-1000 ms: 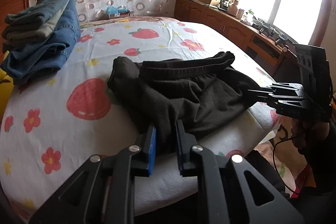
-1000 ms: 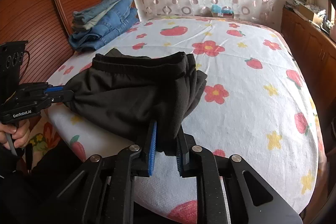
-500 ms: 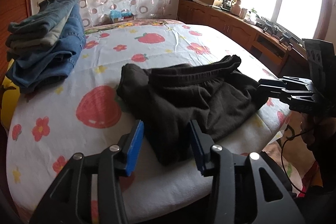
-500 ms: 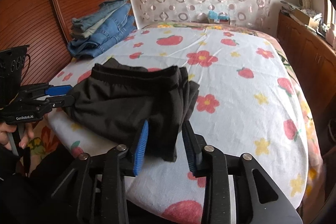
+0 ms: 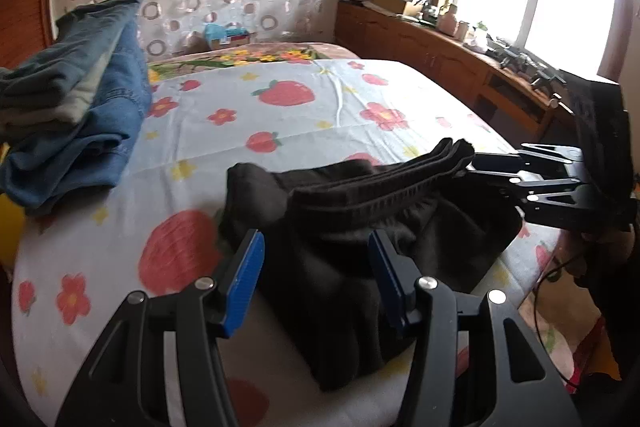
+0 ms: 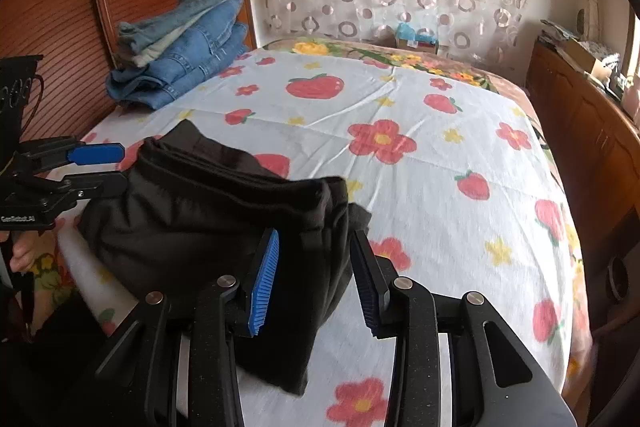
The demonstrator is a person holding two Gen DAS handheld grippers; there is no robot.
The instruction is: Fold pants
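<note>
The black pants [image 5: 360, 227] lie folded in a bundle near the bed's front edge, also in the right wrist view [image 6: 208, 215]. My left gripper [image 5: 316, 275] is open, its blue pads on either side of the bundle's near-left end, above it. My right gripper [image 6: 316, 275] is open over the bundle's right end. The right gripper shows in the left wrist view [image 5: 500, 171] by the waistband end. The left gripper shows in the right wrist view [image 6: 108, 167] at the bundle's left end.
A stack of folded blue jeans [image 5: 72, 107] lies at the back left of the bed, also in the right wrist view [image 6: 180, 47]. The bed sheet [image 6: 440, 187] has strawberries and flowers. A wooden cabinet [image 5: 440, 55] runs under the window at right.
Both grippers have opened and let go of the black pants, which now rest on the bed. Both grippers have pulled back and up a little.
</note>
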